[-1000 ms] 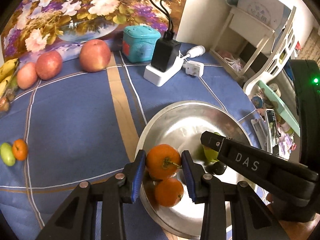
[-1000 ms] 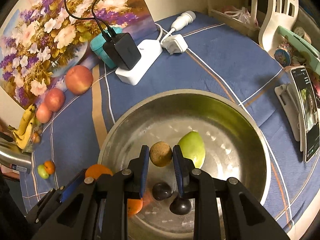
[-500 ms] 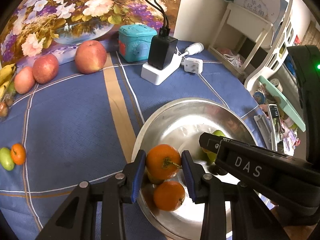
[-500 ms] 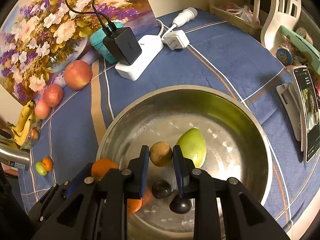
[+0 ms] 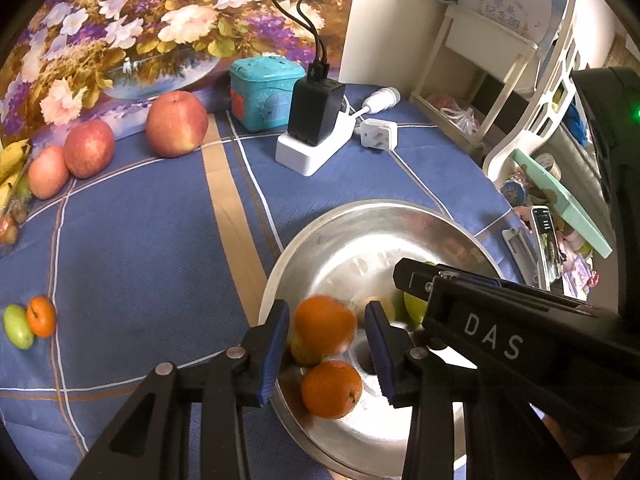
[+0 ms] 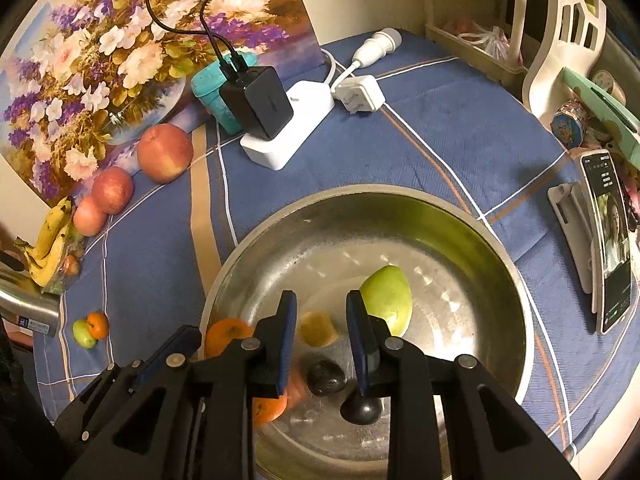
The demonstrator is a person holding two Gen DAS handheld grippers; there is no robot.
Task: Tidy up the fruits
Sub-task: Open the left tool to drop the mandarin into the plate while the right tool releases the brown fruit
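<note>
Left wrist view: the left tongs [image 5: 326,342] are spread, a blurred orange [image 5: 325,325] loose between them over the bowl [image 5: 360,216]. Right wrist view: the right tongs [image 6: 322,336] are spread above a blurred kiwi [image 6: 319,329]; a pear [image 6: 387,299] lies at 2 o'clock

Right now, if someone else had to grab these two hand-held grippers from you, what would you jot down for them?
Left hand-held gripper: open over the steel bowl, with a blurred orange loose between its fingers.
Right hand-held gripper: open over the bowl, with a blurred yellowish-brown fruit just below its fingers.
Done: a second orange, a green fruit and a dark fruit lie in the bowl.
Left: three apples, the bananas, a small green fruit and a small orange are on the blue cloth, outside the bowl.
</note>
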